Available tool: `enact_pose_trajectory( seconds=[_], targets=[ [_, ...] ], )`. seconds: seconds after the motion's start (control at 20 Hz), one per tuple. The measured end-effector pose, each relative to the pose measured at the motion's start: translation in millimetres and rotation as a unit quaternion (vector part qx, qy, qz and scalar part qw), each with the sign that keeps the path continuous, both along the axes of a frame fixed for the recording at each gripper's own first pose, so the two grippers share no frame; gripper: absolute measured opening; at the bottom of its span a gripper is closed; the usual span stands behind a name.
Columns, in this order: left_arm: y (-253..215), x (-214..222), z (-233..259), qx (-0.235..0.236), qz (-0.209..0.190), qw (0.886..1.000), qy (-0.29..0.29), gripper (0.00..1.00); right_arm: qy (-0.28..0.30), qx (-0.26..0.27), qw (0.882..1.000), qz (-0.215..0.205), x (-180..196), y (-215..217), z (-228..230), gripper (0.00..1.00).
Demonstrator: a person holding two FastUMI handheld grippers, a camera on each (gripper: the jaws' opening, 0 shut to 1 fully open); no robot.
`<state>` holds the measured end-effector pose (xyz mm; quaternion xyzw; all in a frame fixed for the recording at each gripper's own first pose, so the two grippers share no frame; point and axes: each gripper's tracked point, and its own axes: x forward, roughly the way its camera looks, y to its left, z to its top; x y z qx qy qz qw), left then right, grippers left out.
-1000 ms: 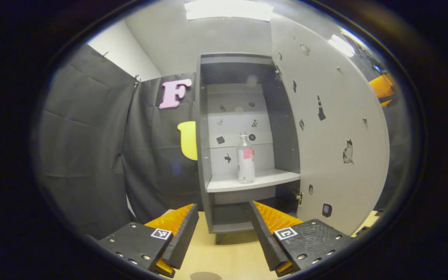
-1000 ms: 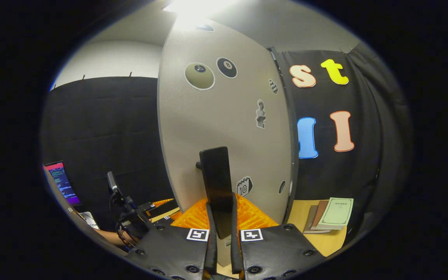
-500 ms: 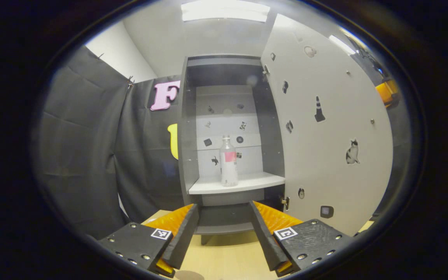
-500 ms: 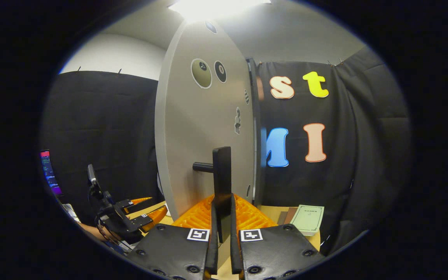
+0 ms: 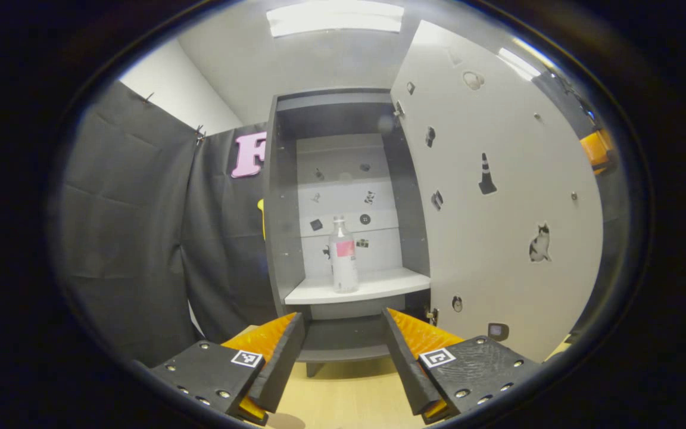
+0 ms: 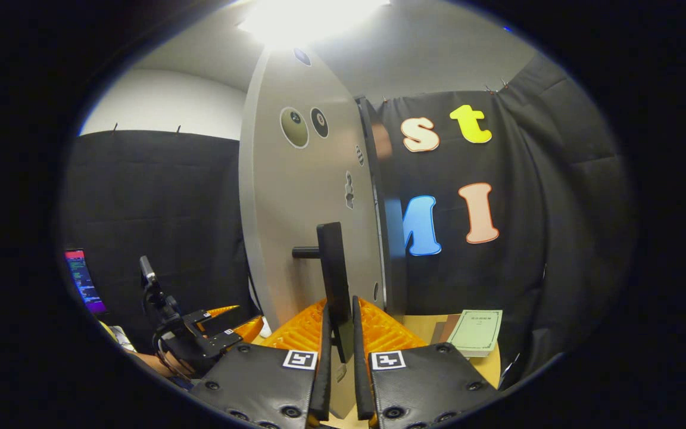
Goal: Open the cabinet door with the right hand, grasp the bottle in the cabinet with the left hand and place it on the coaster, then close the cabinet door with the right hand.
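The bottle (image 5: 343, 255) stands on the cabinet shelf (image 5: 358, 286). The door (image 5: 498, 196) is open, with the right tongs (image 6: 339, 357) squeezing its handle (image 6: 334, 280). The left tongs (image 5: 343, 357) are wide and empty. Grabbing, placing and closing are left.

Recording booth: black cloth walls (image 5: 134, 238), sticker-covered cabinet (image 5: 343, 196).

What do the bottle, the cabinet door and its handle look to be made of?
Bottle: clear plastic by its look, see-through body, pale cap, pink label. Cabinet door: flat painted or laminated board, matte light grey, with stickers. Handle: dark matte bar on a round post, plastic or coated metal; the right gripper grips it.
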<state>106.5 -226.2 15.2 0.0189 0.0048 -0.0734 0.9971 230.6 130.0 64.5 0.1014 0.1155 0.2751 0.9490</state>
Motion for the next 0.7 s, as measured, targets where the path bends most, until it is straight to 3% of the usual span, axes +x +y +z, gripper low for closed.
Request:
enact_pose_trajectory(
  seconds=[0.1, 0.35, 0.45, 0.6, 0.7],
  targets=[
    [-2, 10, 12, 0.002, -0.005, 1.000, -0.004, 0.79, 0.008, 0.010, 1.000, 0.000, -10, -12, 0, 0.17],
    [-4, 52, 34, -0.013, -0.025, 1.000, -0.003, 0.79, 0.003, -0.034, 0.993, -0.117, -7, -88, -14, 0.16],
    [-6, 74, 35, -0.023, -0.037, 0.999, 0.004, 0.79, 0.018, -0.040, 0.988, -0.146, -5, -102, -27, 0.23],
    [-6, 111, 40, -0.031, -0.052, 0.998, 0.005, 0.80, 0.023, -0.051, 0.976, -0.208, -2, -123, -37, 0.96],
    [-7, 138, 42, -0.032, -0.059, 0.998, 0.003, 0.79, 0.023, -0.060, 0.970, -0.236, 3, -127, -40, 0.98]
  ],
)
